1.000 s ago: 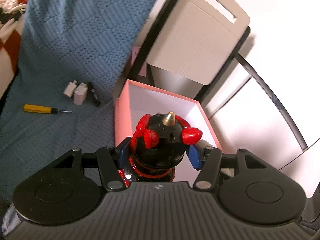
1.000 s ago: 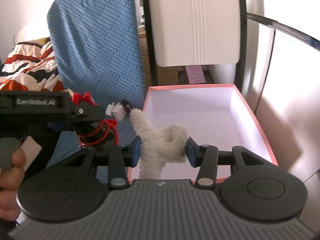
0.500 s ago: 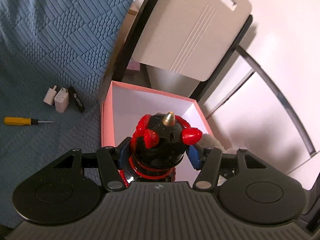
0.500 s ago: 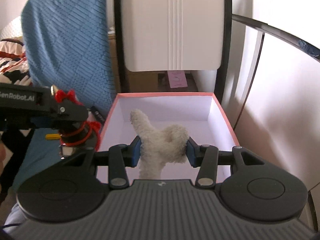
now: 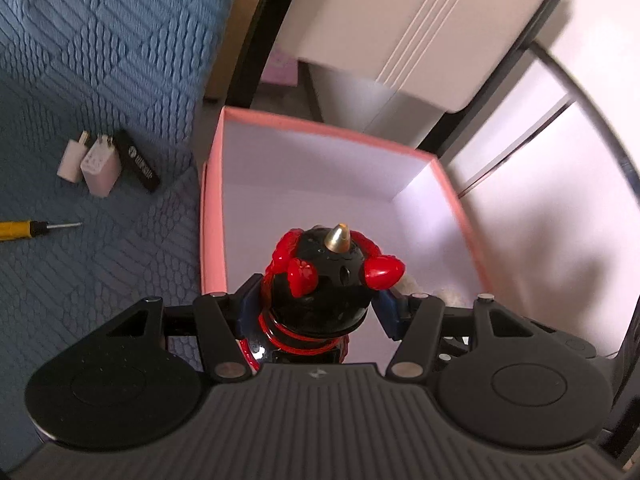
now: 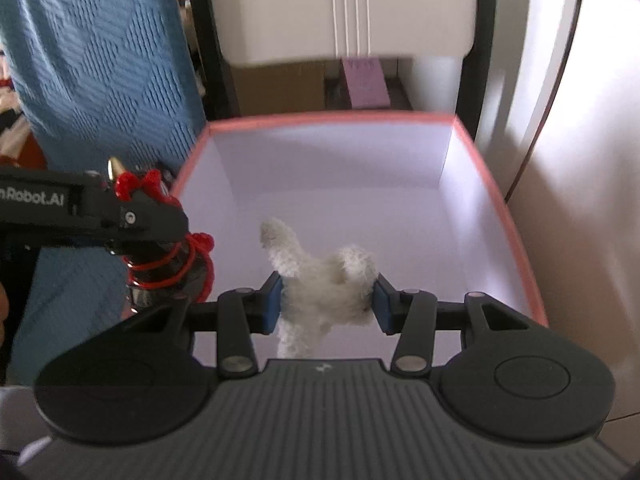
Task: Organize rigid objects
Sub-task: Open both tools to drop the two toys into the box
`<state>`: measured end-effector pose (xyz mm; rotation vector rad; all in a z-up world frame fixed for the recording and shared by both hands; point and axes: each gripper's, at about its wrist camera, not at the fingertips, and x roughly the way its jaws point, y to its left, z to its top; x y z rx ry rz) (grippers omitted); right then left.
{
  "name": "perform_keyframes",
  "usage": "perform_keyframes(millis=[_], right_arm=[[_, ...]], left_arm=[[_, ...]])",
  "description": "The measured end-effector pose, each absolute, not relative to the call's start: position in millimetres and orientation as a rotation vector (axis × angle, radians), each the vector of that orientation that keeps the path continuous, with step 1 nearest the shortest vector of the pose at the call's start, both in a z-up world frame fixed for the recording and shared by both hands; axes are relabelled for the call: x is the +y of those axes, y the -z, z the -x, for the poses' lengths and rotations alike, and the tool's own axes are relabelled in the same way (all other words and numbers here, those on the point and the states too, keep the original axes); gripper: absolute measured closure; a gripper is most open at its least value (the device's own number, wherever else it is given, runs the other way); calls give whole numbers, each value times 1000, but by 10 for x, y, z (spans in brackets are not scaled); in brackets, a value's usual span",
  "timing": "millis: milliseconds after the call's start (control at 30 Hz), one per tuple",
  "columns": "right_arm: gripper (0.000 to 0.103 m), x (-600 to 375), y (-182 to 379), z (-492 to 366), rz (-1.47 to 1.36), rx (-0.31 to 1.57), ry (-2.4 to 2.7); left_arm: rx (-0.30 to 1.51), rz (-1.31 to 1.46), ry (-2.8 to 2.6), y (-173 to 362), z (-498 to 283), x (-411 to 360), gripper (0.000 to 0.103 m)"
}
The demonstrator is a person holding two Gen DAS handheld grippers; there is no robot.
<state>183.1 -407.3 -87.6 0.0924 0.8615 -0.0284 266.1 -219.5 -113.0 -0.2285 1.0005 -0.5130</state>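
Note:
My left gripper (image 5: pixel 318 304) is shut on a black and red toy figure (image 5: pixel 328 280) with a gold tip, held over the near left part of the pink box (image 5: pixel 212 184). The same toy (image 6: pixel 164 256) shows at the box's left rim in the right wrist view. My right gripper (image 6: pixel 326 300) is shut on a white fluffy toy (image 6: pixel 320 280), held above the pink box's (image 6: pixel 328 120) white floor near its front edge.
On the blue textured cover (image 5: pixel 80 60) left of the box lie two white chargers (image 5: pixel 100 166), a black stick (image 5: pixel 140 162) and a yellow screwdriver (image 5: pixel 24 228). A white chair back (image 6: pixel 340 4) stands behind the box. White panels (image 5: pixel 560 160) lie to the right.
Both grippers have moved forward and over the pink box, each still holding its toy. The box now fills more of both views.

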Motion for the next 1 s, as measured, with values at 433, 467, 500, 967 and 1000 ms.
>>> perform_keyframes(millis=[433, 467, 500, 967, 1000], right_arm=[[53, -4188, 1274, -1886, -127, 964, 41], [52, -4207, 1260, -1912, -130, 965, 43], [52, -4222, 1260, -1904, -139, 963, 43], [40, -4142, 826, -1624, -161, 845, 49], [40, -4103, 781, -1589, -161, 834, 44]], left_arm=[[1088, 217, 500, 1374, -2830, -2339, 39], [1087, 217, 499, 1367, -2827, -2338, 38], [1075, 217, 505, 1346, -2811, -2336, 36], [899, 201, 477, 856, -2346, -1949, 34], [882, 203, 477, 816, -2289, -1896, 34]])
